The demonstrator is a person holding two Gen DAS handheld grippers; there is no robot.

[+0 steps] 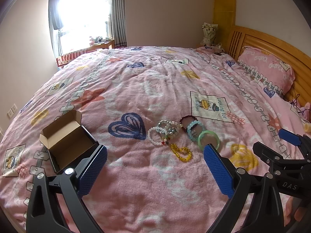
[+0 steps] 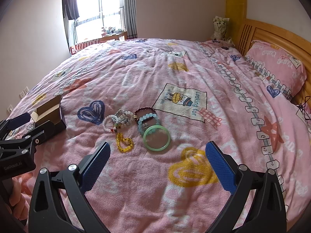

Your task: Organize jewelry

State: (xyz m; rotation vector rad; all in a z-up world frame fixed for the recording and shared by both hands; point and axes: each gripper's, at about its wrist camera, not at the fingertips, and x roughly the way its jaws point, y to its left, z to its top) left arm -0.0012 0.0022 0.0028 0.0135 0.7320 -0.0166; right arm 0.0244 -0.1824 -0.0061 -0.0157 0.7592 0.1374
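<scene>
Left wrist view has my left gripper (image 1: 155,167) low in the frame, its blue pads spread wide with nothing between them, only pink blanket (image 1: 136,85). Just beyond the left pad sits a small cardboard box (image 1: 68,141), lid flap up and inside bare. Right of centre lies the jewelry: a yellow bead bracelet (image 1: 181,152) nearest me, white bead bracelets (image 1: 163,131) behind it, a dark red one (image 1: 187,121), a pale blue one (image 1: 194,131), and a green bangle (image 1: 209,140) touching the tip of my right pad in the frame. My right gripper (image 1: 272,145) shows at the right edge.

From the right wrist view, my right gripper (image 2: 157,167) is equally wide open and empty. The green bangle (image 2: 157,140) and yellow bracelet (image 2: 124,143) lie just past the pad tips, centre frame; the box (image 2: 50,114) stands at the left.
</scene>
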